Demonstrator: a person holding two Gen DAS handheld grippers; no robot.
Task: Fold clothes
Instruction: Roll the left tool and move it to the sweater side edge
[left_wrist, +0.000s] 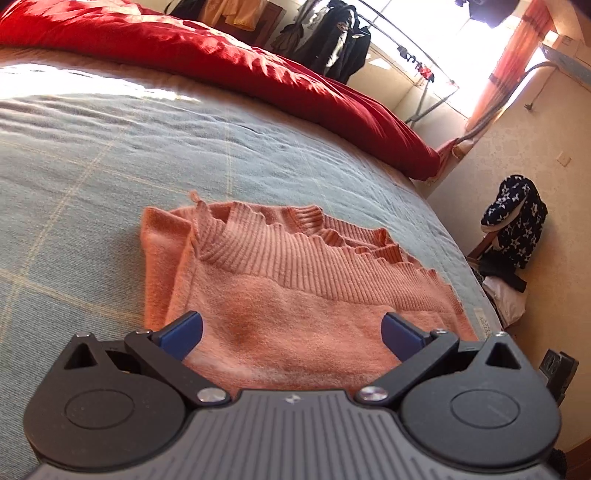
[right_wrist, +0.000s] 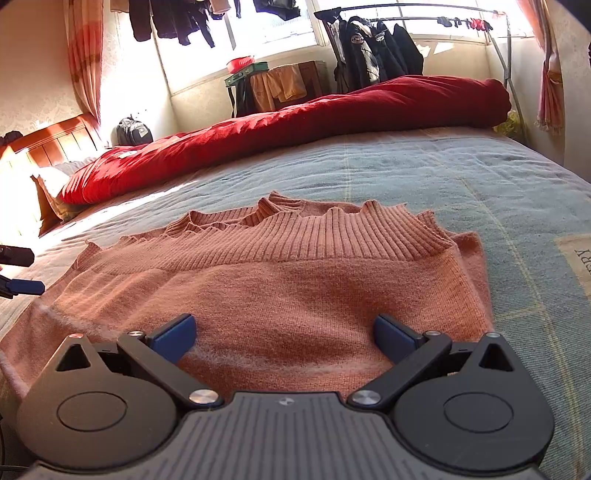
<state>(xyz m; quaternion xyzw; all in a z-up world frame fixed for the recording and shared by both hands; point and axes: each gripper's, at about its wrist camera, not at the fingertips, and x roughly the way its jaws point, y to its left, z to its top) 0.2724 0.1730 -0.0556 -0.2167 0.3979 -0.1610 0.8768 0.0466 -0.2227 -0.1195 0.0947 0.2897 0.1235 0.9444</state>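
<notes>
On the bed (right_wrist: 480, 177), a pink sweater (right_wrist: 295, 288) lies partly folded; both the left gripper (left_wrist: 291, 334) and right gripper (right_wrist: 284, 332) hover above it, fingers wide, holding nothing

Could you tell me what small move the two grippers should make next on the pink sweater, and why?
Probably lower both and close on the near edge: the left gripper and right gripper stand open and empty over the pink sweater, which lies partly folded on the bed.
</notes>
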